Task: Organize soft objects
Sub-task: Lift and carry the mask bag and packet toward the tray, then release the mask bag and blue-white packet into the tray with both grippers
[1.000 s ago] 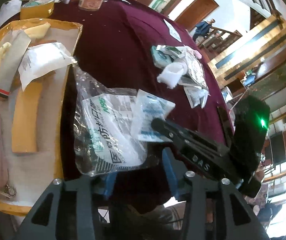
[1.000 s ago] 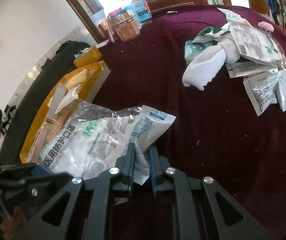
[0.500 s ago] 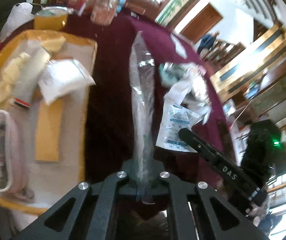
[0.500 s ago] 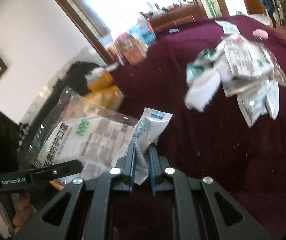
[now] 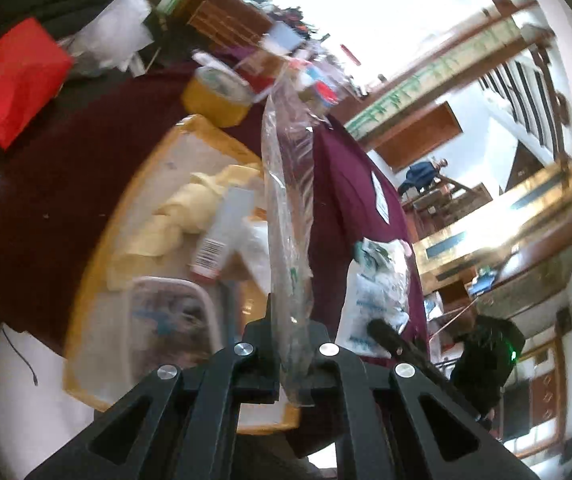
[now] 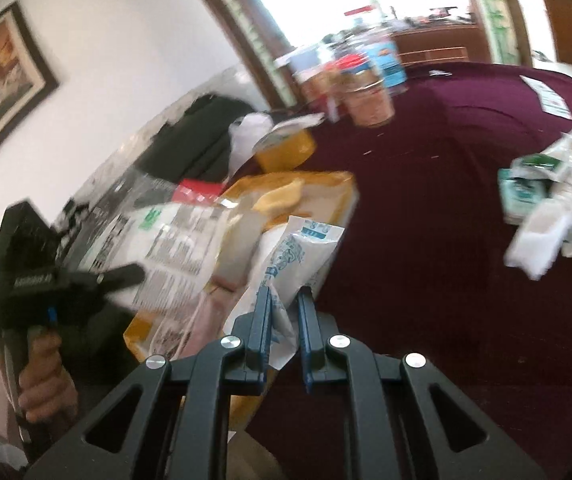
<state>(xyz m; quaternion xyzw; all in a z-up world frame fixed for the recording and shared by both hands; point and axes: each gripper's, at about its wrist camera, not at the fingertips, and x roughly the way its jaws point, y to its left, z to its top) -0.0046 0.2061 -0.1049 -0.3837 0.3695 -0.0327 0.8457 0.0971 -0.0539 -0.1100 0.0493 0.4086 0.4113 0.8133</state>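
The mask packet (image 5: 286, 216) is pinched edge-on in the left gripper (image 5: 291, 354), its length pointing ahead; the tray (image 5: 98, 264) lies below-left.

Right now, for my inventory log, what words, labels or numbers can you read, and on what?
Nothing reads clearly.
Large mask bag: green logo, black print, blurred.
Small white packet: blue print, blurred.
Left gripper: white lettering on its body, blurred.
White tube: barcode, digits too small.
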